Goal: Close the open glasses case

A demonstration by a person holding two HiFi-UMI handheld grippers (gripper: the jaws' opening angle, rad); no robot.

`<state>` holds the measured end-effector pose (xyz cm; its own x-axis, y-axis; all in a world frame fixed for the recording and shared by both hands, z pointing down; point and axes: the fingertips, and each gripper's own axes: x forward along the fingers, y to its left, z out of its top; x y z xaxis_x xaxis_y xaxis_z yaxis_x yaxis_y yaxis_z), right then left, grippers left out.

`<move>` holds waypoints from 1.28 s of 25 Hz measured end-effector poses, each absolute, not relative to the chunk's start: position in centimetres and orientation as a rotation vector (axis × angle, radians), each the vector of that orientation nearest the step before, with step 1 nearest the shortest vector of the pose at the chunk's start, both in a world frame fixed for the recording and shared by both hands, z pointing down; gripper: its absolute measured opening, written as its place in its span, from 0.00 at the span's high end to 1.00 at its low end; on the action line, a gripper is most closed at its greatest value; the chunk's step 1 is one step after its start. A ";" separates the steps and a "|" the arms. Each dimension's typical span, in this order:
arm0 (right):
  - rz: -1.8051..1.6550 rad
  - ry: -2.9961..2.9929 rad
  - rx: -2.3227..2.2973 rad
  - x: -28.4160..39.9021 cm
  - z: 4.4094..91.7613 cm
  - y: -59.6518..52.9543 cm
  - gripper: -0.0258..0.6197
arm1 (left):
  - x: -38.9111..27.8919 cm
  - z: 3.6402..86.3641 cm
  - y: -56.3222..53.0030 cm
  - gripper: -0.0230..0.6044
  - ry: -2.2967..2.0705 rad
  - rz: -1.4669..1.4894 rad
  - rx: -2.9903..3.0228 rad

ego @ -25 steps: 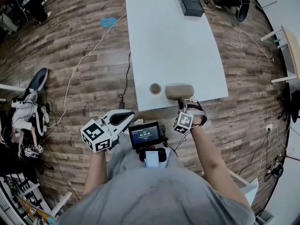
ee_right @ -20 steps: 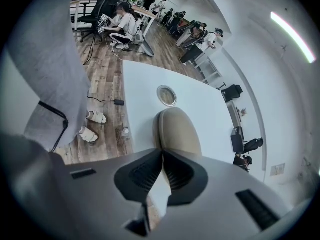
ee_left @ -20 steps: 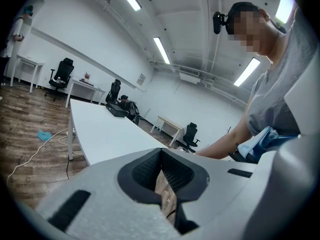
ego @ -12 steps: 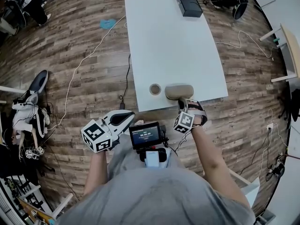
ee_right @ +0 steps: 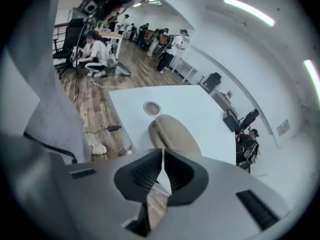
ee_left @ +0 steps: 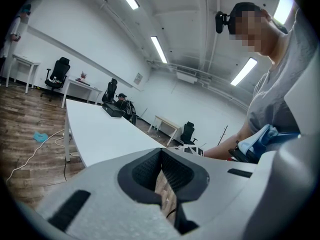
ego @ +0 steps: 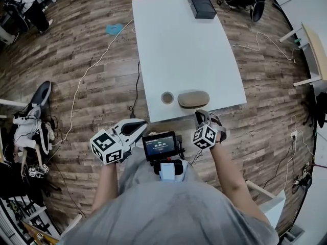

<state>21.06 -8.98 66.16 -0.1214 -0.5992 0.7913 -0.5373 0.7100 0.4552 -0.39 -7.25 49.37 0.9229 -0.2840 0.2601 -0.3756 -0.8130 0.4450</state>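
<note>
The beige glasses case (ego: 193,99) lies near the front edge of the white table (ego: 184,45), lid down on its base. In the right gripper view the case (ee_right: 172,134) sits just beyond the jaws. My right gripper (ego: 201,116) hovers off the table's front edge, a little short of the case and not touching it, jaws shut on nothing. My left gripper (ego: 134,128) is held low at the left, off the table, also shut and empty. Its jaw tips meet in the left gripper view (ee_left: 161,154), as do the right gripper's (ee_right: 163,155).
A small round lid-like object (ego: 167,97) sits just left of the case. A black box (ego: 201,4) stands at the table's far end. Cables (ego: 87,73) run over the wooden floor to the left. A chest-mounted screen (ego: 159,146) lies between my arms.
My right gripper has drawn back from the case towards my body; a gap now shows between them. The left gripper has hardly moved.
</note>
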 end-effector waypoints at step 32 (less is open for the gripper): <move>0.743 -2.732 1.421 15.2 46.0 -3.3 0.91 | 1.3 47.6 -7.3 0.93 -0.282 0.274 2.688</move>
<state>15.22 -3.26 46.04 -0.5974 -0.7797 0.1876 -0.7674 0.4877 -0.4162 1.25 -7.33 47.60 0.9599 -0.1546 0.2337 -0.2379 -0.8904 0.3881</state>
